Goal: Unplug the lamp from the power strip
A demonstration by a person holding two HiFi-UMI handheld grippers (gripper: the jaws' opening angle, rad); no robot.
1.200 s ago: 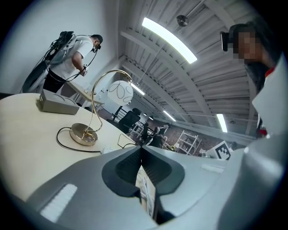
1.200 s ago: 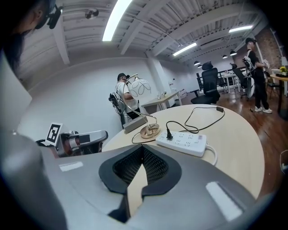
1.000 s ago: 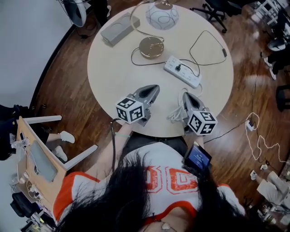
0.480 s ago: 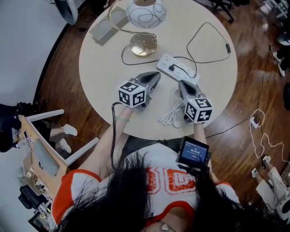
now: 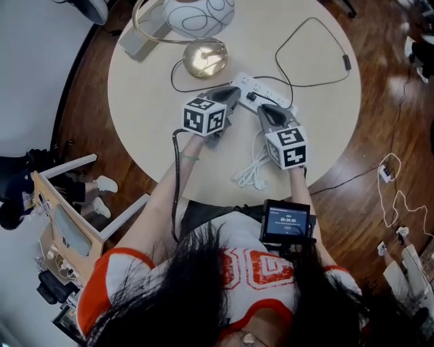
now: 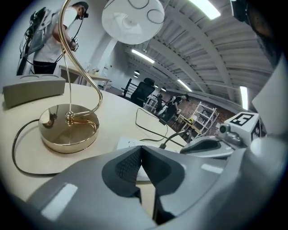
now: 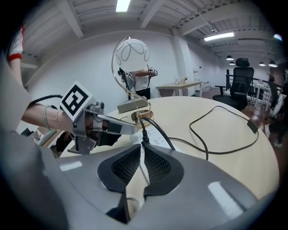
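Note:
A white power strip (image 5: 266, 97) lies mid-table with a black plug (image 5: 251, 96) in it; the plug's cord (image 5: 313, 83) loops right, and another runs to the lamp's gold base (image 5: 205, 59). My left gripper (image 5: 232, 95) sits at the strip's left end, shut and empty; in the left gripper view its jaws (image 6: 142, 149) meet just before the strip (image 6: 127, 143). My right gripper (image 5: 264, 109) points at the strip from the near side. Its jaws (image 7: 141, 146) are opening by a narrow gap, nothing between them, the plug (image 7: 143, 131) just beyond the tips.
The lamp's white globe shade (image 5: 198, 13) hangs over the far table edge beside a grey box (image 5: 140, 43). A bundle of white cable (image 5: 254, 171) lies under my right gripper near the front edge. The black cord's inline switch (image 5: 346, 62) lies at the far right.
Both grippers have moved forward from near the table's front edge up to the power strip. The lamp and strip have stayed where they were.

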